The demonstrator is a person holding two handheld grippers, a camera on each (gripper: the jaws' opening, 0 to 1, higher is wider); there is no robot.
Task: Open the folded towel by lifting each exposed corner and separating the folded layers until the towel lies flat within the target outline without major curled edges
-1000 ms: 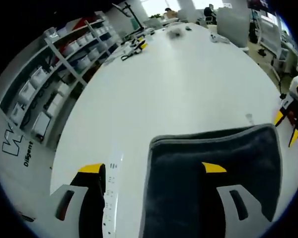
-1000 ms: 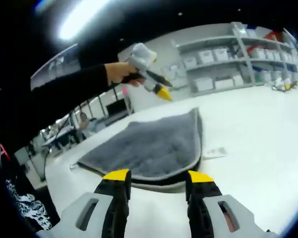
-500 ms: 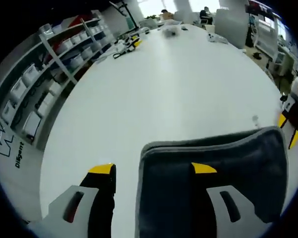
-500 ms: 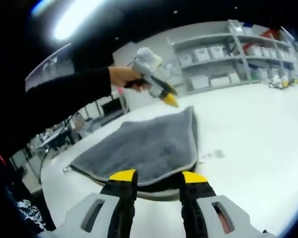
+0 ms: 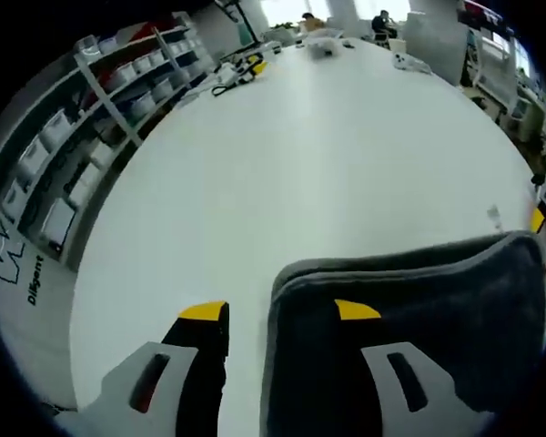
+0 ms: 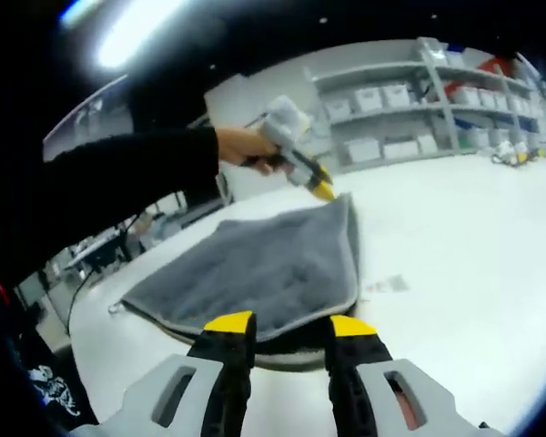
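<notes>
Fluffy matt cloth towel (image 6: 259,264); table (image 5: 346,173) seemingly smooth, glossy.

Bare table (image 5: 328,164) lies beyond the folded towel (image 5: 419,328); shelving (image 5: 91,118) flanks its far edge.

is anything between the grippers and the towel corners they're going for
Nothing visible is. The left gripper straddles the near corner of the gray towel, and the right gripper sits at the towel's opposite edge, with only bare white table around it.
</notes>
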